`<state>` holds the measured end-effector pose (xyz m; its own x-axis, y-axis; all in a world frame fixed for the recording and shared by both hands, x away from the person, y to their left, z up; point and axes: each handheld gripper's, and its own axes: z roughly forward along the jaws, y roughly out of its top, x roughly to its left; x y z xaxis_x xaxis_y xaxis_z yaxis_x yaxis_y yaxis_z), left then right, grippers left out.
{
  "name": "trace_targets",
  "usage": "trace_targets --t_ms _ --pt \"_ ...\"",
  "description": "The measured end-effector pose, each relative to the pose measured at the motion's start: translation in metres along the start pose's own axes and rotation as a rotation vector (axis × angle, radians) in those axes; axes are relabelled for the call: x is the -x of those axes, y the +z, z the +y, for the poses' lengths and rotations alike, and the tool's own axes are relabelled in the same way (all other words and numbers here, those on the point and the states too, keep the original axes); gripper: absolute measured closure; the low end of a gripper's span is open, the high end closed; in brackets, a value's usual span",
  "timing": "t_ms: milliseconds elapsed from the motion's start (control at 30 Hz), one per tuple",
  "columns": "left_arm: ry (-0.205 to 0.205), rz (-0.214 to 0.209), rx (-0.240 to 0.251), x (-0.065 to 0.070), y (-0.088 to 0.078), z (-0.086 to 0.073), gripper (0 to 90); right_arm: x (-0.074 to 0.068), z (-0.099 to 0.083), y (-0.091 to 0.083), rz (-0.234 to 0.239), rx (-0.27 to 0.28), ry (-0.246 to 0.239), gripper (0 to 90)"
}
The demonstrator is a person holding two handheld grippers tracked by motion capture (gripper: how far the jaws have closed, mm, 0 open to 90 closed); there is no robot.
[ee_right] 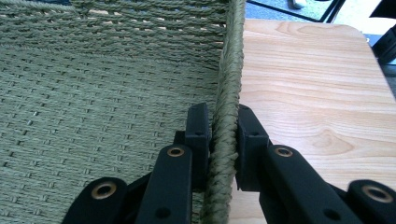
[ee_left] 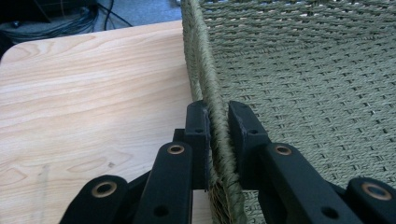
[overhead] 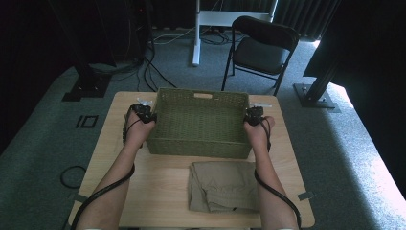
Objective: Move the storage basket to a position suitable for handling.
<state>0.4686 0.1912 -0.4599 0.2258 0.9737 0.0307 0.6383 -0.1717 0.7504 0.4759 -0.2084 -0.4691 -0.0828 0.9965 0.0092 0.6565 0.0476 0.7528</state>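
Both grippers, left [ee_left: 215, 135] and right [ee_right: 223, 135], clamp opposite rims of the empty woven basket [overhead: 198, 122].

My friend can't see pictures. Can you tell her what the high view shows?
A person's left gripper and right gripper clamp the two side rims of an empty green woven basket on a wooden table. Folded khaki clothing lies in front of it.

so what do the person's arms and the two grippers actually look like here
Both forearms are bare, with no sleeves in the frame. The left gripper and right gripper are small, black, hand-held units with a pale plate on top. A thick black cable trails back along each forearm. In the gripper views, each has two blocky black jaws on linked black arms with brass-coloured rivets.
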Motion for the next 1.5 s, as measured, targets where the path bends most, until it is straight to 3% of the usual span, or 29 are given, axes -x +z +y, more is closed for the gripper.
trace_targets --t_ms 433,1067,1500 --pt "0.037 -0.009 -0.010 0.024 0.005 0.007 79.9 0.025 -0.003 -0.004 -0.009 -0.004 0.011 78.5" --pt "0.054 -0.028 -0.020 0.057 0.014 0.017 79.8 0.061 -0.007 -0.009 -0.018 -0.009 0.034 78.5" --pt "0.054 -0.040 -0.028 0.077 0.020 0.024 79.4 0.082 -0.004 -0.008 -0.026 -0.020 0.022 78.6"
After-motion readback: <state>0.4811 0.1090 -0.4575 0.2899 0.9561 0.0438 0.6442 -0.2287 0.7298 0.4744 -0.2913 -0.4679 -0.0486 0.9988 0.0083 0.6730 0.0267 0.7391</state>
